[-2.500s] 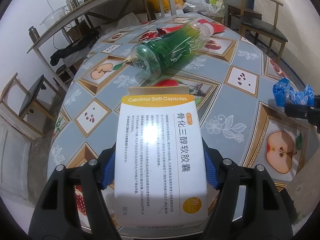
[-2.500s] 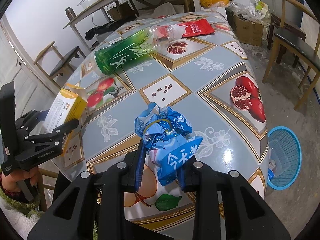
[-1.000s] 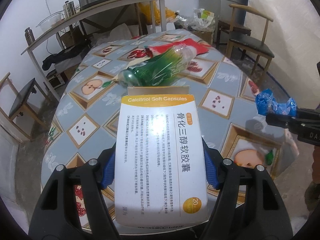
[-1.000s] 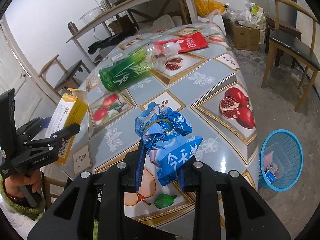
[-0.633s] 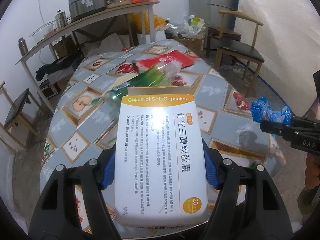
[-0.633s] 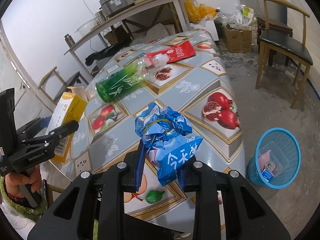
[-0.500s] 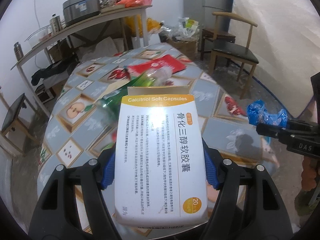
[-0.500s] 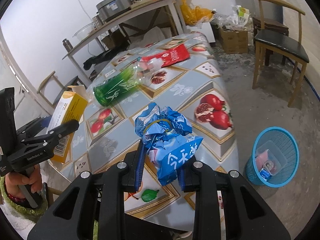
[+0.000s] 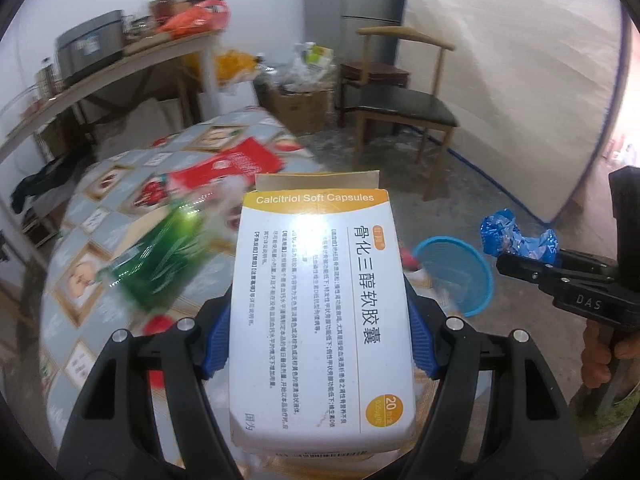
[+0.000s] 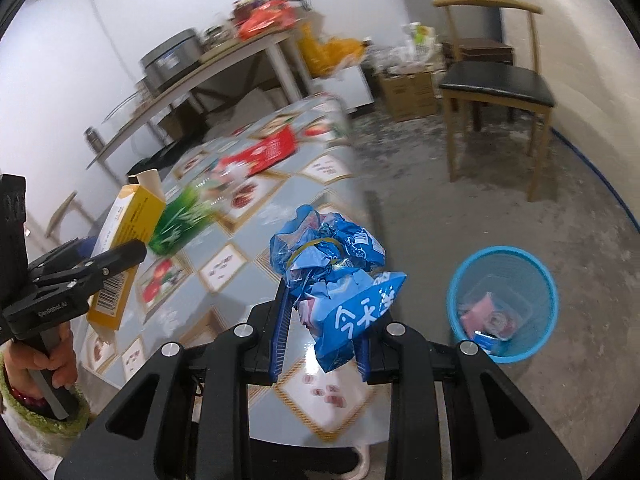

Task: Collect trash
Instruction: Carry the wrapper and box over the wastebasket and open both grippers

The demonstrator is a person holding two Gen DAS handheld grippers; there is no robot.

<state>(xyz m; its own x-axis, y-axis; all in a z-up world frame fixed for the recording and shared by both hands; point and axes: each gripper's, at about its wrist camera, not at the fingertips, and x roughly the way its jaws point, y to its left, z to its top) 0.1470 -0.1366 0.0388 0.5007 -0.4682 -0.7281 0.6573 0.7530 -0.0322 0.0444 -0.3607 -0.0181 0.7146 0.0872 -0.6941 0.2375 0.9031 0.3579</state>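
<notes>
Both held — box (image 9: pixel 320 304) in L tool (image 9: pixel 318 344), wrapper (image 10: pixel 336 276) in R tool (image 10: pixel 320 336).

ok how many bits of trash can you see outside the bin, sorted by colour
white and yellow: 1, the medicine box held in the left gripper
blue: 1, the crumpled wrapper held in the right gripper
green: 1, the plastic bottle lying on the table
red: 1, the flat packet on the table
total: 4

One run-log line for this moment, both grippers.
left gripper: shut on capsule box | right gripper: shut on blue wrapper | blue bin: on floor, not yet reached | green bottle: on table
</notes>
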